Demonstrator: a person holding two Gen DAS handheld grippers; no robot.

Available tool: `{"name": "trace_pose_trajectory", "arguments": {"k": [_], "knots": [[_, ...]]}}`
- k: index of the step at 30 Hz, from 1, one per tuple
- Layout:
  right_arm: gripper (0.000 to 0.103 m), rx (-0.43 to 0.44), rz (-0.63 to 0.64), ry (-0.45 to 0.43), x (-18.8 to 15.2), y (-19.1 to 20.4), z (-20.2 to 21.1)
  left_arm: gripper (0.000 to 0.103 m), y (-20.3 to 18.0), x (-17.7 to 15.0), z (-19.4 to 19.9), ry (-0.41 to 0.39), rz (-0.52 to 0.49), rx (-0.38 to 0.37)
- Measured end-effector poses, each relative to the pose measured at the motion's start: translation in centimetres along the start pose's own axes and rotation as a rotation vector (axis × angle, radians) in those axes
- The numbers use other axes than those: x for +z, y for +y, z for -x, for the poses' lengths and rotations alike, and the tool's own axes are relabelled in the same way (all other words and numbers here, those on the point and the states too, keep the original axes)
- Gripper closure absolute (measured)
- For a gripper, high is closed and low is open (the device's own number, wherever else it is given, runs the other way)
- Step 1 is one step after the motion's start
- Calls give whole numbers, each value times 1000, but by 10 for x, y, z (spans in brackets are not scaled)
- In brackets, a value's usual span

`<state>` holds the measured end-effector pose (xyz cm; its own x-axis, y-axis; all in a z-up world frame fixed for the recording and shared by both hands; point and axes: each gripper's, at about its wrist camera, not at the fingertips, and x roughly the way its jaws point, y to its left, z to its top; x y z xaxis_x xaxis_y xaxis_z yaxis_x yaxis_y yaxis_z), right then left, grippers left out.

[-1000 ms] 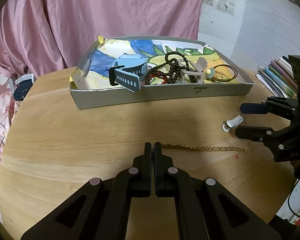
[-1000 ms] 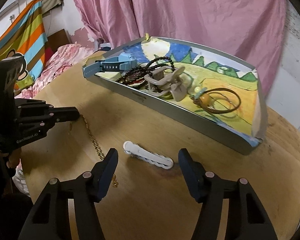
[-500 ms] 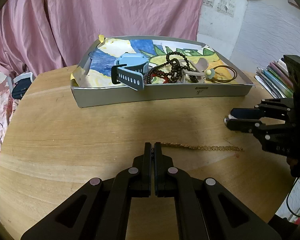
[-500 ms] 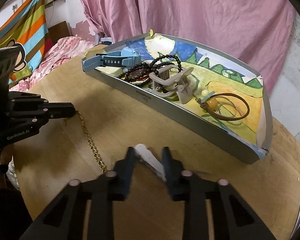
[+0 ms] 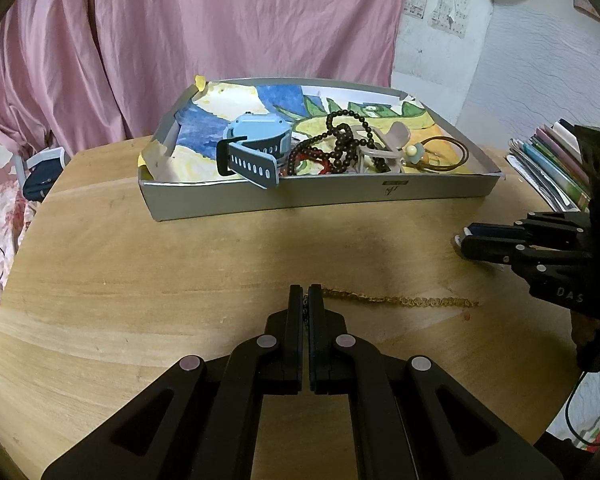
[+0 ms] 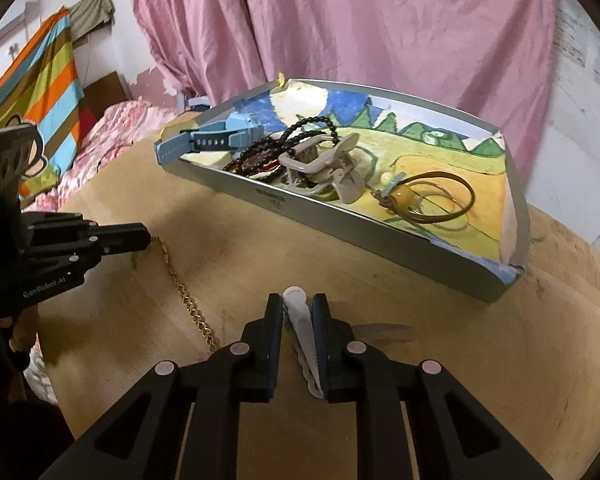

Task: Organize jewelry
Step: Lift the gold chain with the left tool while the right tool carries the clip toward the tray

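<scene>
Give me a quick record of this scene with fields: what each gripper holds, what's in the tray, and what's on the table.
left gripper: shut on one end of the gold chain
right gripper: shut on the white hair clip
tray: blue watch, dark bead strings, grey claw clip, brown cord with a bead
table: chain trailing across it; books at the edge

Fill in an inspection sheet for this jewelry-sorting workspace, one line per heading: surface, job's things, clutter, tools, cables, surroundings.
Surface: round wooden table, bare in front.
Job's things: tray holds a blue watch, dark beads, hair claw and brown cord loop; gold chain lies on the table.
Clutter: books at the table edge.
Tools: left tool shut on the chain's end; right tool shut on white clip.
Cables: black cable, lower right.
Surroundings: pink curtain, striped cloth.
</scene>
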<state>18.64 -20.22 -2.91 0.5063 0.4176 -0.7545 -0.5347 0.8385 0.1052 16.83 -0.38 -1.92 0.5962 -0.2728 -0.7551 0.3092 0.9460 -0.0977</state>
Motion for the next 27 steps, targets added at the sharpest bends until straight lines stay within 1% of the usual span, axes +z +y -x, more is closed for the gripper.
{"name": "trace_pose_trajectory", "arguments": {"k": [5,12,27], "knots": [[88,12,-48,-29,-3,-3,8,102,0,2,4,-16,3,0],[88,29,-110,-71,-8,-7,19,102,-2,7,17,-60,1,17],[88,16,-153,-110,-16,-14,32,102,-17,13,35,-107,-34,19]]}}
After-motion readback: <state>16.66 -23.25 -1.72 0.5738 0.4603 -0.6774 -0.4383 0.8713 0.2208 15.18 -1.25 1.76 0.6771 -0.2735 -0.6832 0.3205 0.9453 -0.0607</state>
